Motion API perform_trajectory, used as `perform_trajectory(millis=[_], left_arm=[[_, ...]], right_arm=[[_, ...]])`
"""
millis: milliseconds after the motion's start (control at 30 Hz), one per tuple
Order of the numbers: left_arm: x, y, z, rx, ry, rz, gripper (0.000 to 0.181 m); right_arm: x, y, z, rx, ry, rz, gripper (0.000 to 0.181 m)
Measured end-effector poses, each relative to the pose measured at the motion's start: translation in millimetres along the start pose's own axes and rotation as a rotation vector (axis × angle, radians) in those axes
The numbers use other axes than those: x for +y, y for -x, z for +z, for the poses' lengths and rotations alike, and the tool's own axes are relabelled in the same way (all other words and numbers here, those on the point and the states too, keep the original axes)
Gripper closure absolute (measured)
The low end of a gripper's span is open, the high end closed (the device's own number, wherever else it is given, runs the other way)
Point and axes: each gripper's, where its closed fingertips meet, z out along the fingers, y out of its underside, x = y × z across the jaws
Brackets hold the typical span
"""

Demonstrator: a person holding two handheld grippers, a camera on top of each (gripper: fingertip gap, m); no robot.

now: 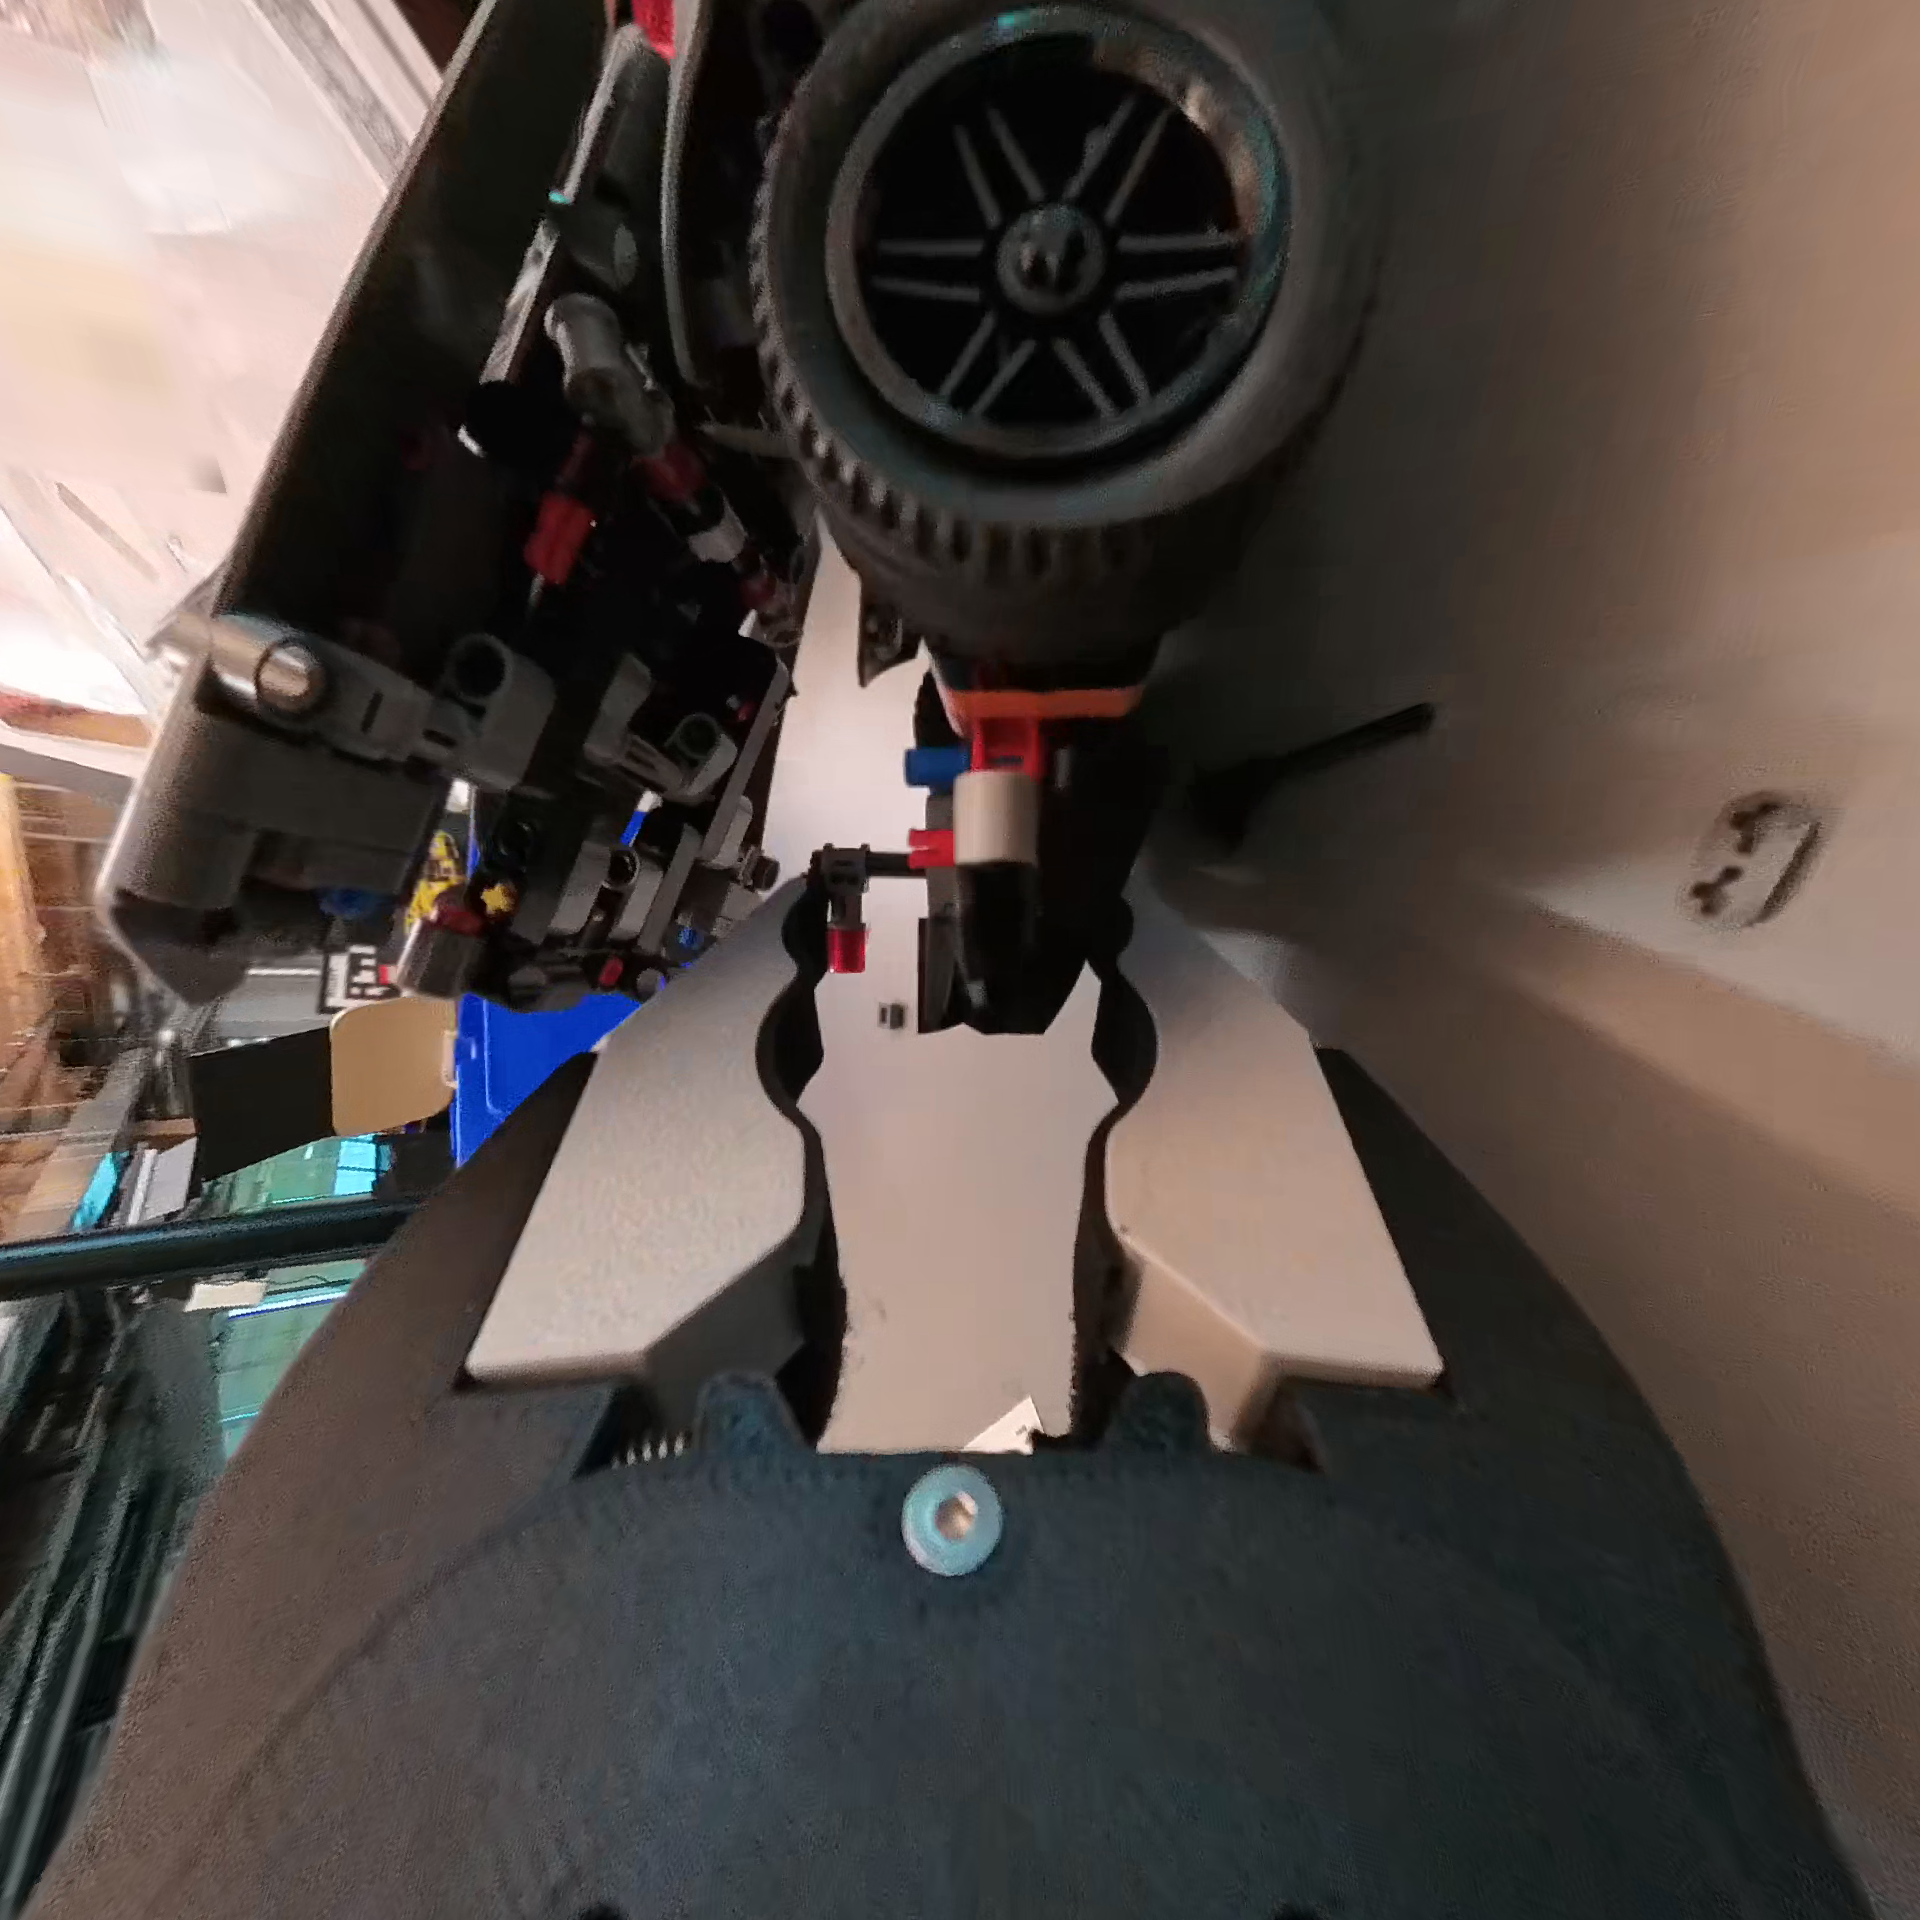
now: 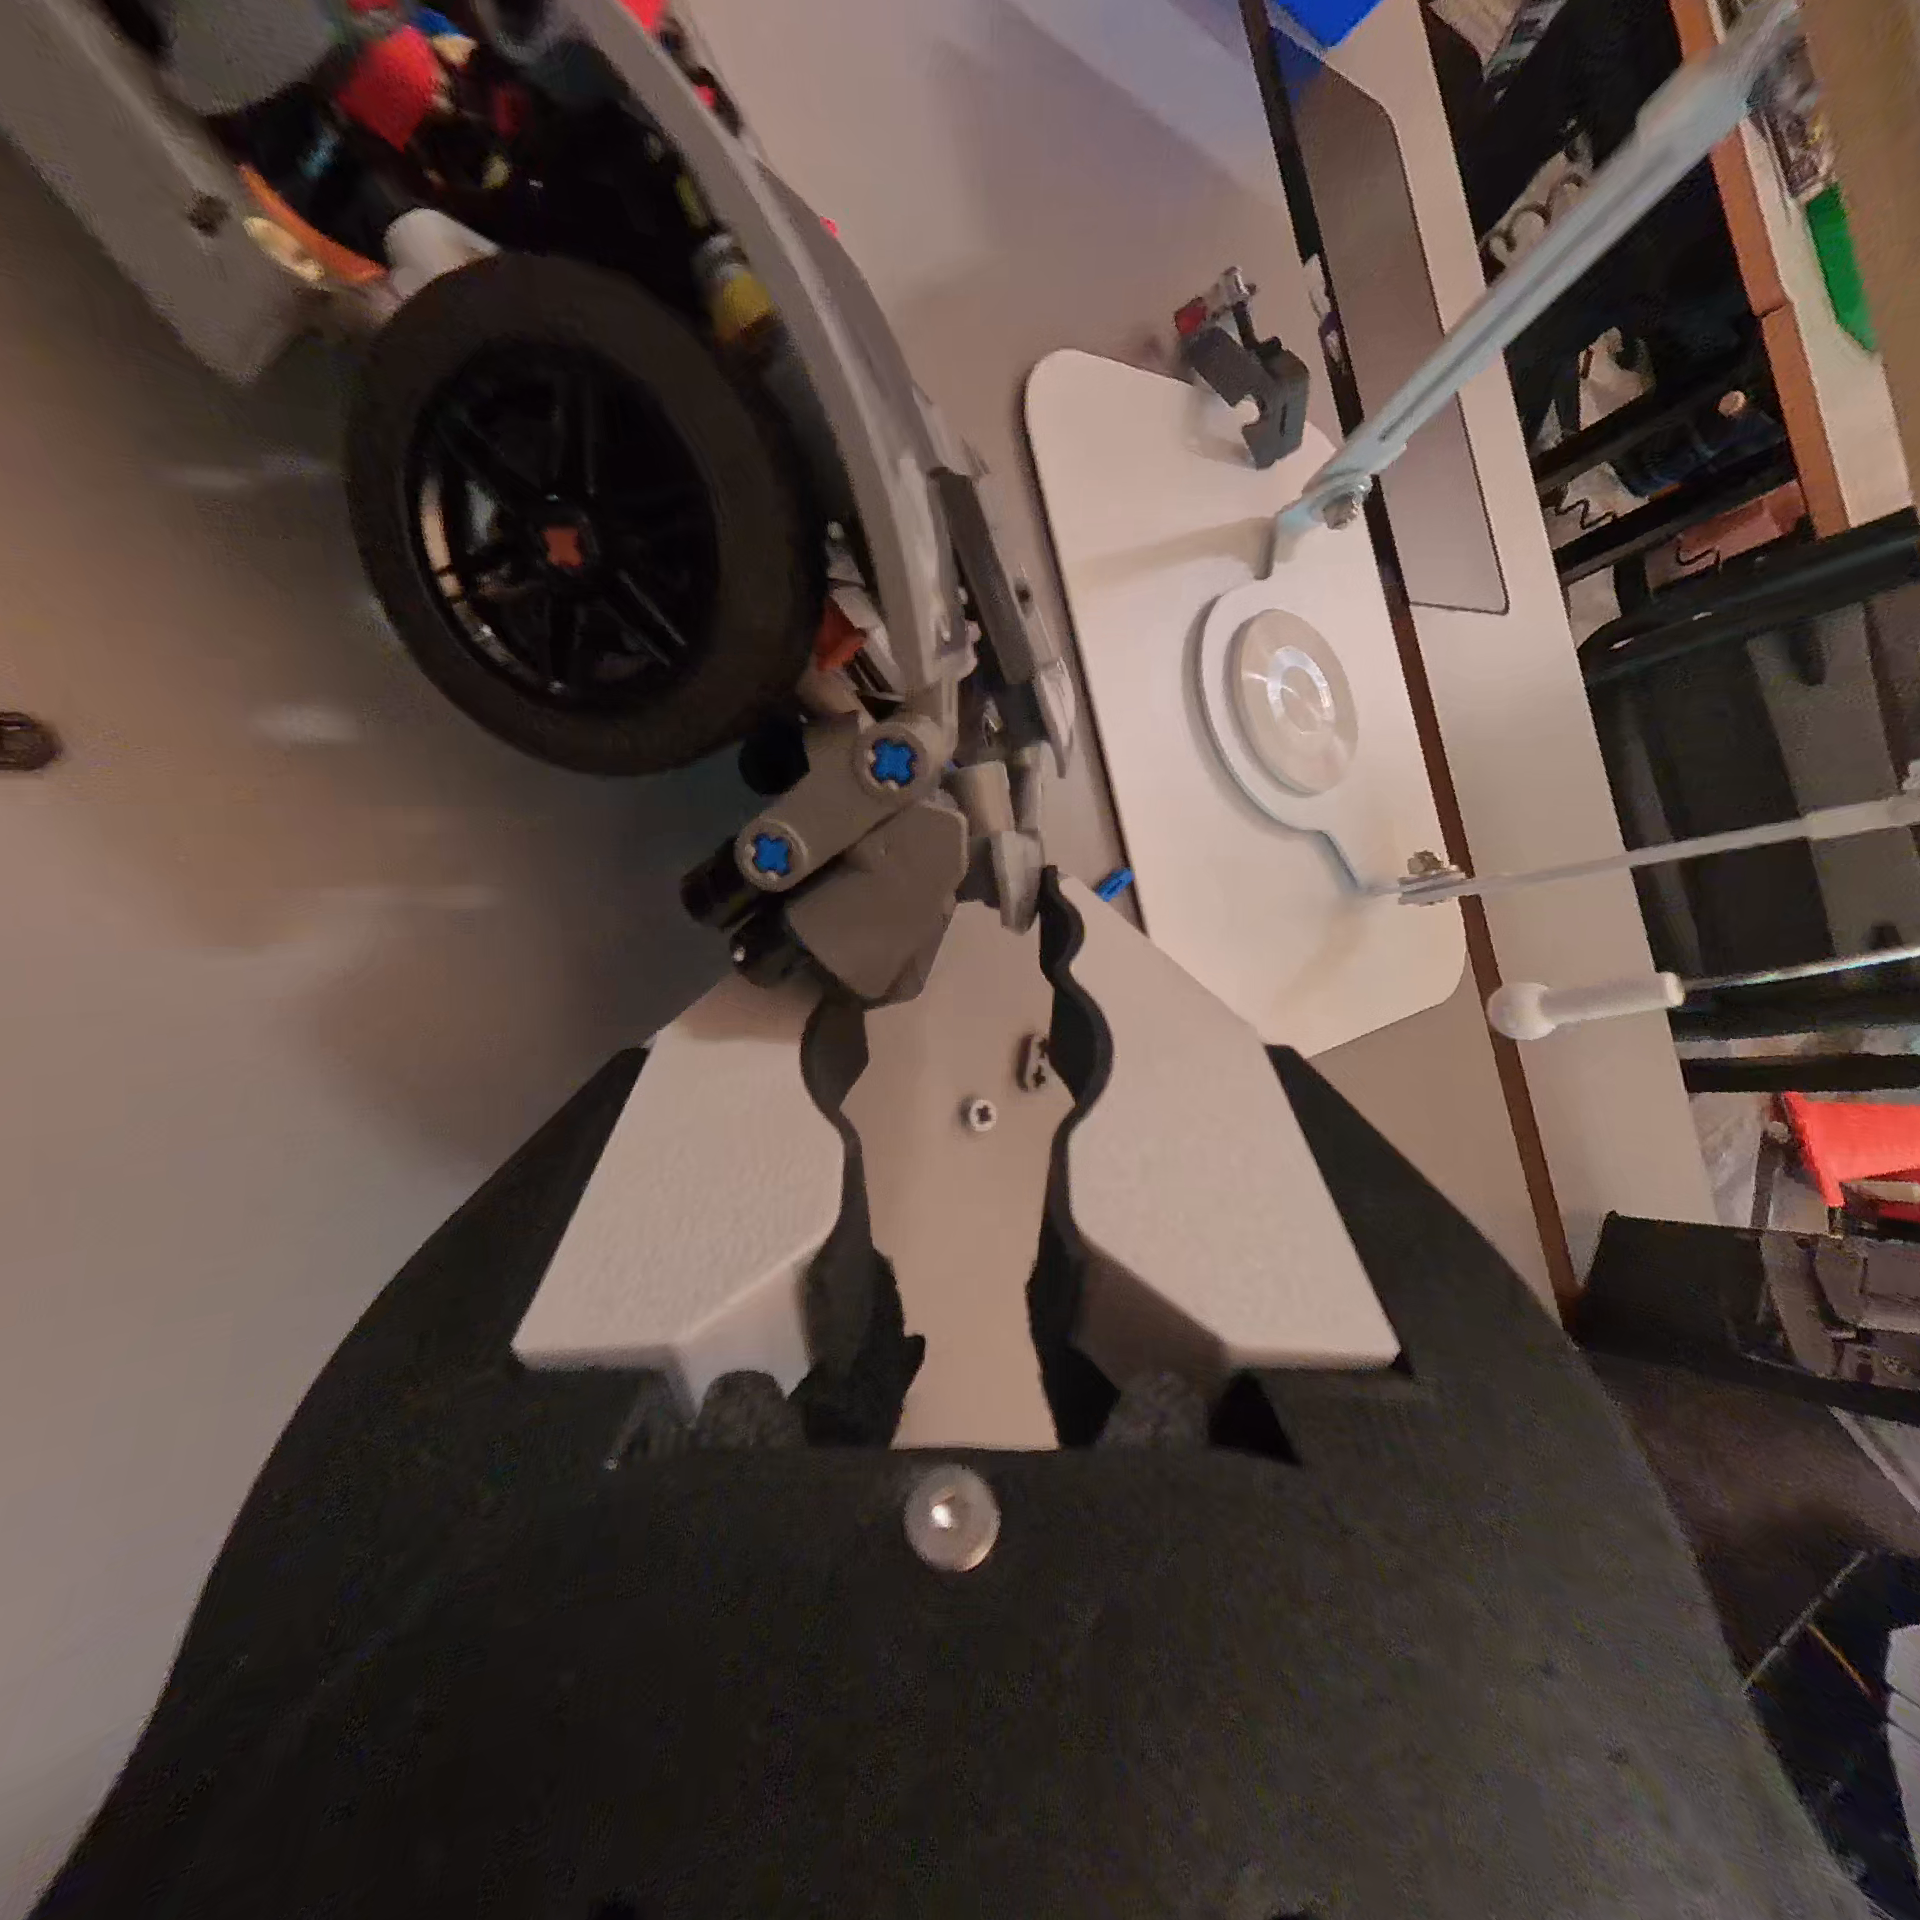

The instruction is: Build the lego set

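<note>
Left gripper (image 1: 951, 935) spread apart, empty, tips flanking the black lower end of the lego car (image 1: 623, 468) and a small black link with a red pin (image 1: 847, 914) jutting off it; no contact certain in the blur. Right gripper (image 2: 940, 961) likewise parted, tips just at a grey panel (image 2: 883, 925) with two blue cross axles (image 2: 894, 761) at the car's corner, apparently touching but not clamped. Car itself tipped on its side over the pale table (image 2: 1174, 187), one black spoked wheel (image 1: 1049, 260) looming in the left wrist view, another wheel (image 2: 571, 509) in the right. Loose dark sub-assembly (image 2: 1247, 374) lying farther off on a white base plate (image 2: 1143, 582), tiny grey bits (image 2: 982, 1117) between the right fingers. Probably a steadying or regripping step: best to close on rigid frame rather than the thin link or the wheel, square the pads to flat faces, squeeze gently, keep the model supported from both ends to avoid popping pins loose.
</note>
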Motion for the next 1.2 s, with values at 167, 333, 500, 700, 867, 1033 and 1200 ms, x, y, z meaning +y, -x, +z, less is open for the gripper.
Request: perform_trajectory(millis=[167, 333, 500, 700, 867, 1033, 1200], left_arm=[[-7, 0, 3, -0.032, 0.036, 0.014, 0.133], [-21, -5, 7, -0.068, 0.049, 0.104, 0.132], [-29, -10, 8, -0.083, 0.045, 0.154, 0.130], [-33, -14, 9, -0.098, 0.043, 0.194, 0.129], [-37, -18, 11, -0.113, 0.038, 0.243, 0.124], [-39, -18, 12, -0.127, 0.046, 0.271, 0.124], [-39, -18, 10, -0.140, 0.048, 0.283, 0.124]], right_arm=[[9, -15, 10, 0.017, 0.022, 0.025, 0.154], [35, -12, 14, -0.008, 0.119, 0.033, 0.149], [47, -7, 7, -0.033, 0.138, 0.076, 0.148], [57, -3, -5, -0.054, 0.169, 0.105, 0.144], [73, -14, -23, -0.002, 0.221, 0.082, 0.145], [72, -12, -32, 0.030, 0.232, -0.003, 0.150], [73, -12, -36, 0.012, 0.221, 0.017, 0.147]])
